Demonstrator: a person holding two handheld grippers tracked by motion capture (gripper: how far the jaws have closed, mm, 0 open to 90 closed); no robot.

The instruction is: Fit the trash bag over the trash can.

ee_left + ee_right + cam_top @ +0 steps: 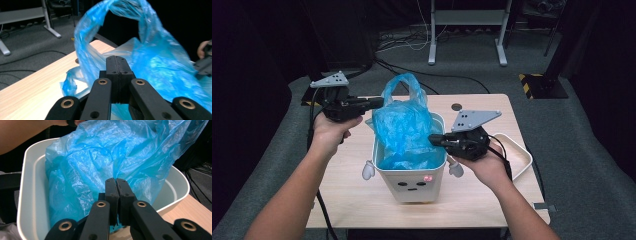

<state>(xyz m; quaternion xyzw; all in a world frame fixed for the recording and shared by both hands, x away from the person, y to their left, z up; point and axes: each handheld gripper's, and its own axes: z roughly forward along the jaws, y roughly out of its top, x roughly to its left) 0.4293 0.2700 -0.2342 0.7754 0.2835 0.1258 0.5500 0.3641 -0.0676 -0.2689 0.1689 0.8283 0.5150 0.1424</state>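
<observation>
A crumpled blue plastic bag (pixel 404 125) stands in a white bin (pixel 412 182) with a face on its front, and one handle loop rises above the rim. My left gripper (pixel 379 103) is at the bag's upper left edge, jaws pressed together on the film. In the left gripper view the shut gripper (pixel 117 60) has the bag (pixel 155 62) right behind and below it. My right gripper (pixel 433 139) is at the bag's right side over the bin's rim. In the right gripper view the gripper (pixel 116 182) is shut against the bag (pixel 100 162), inside the bin (pixel 27 182).
The bin stands mid-table on a light wooden table (pixel 357 185). A white tray (pixel 522 155) lies at the right edge, under my right hand. Grey carpet, cables and a desk frame (pixel 432 45) lie beyond the table's far edge.
</observation>
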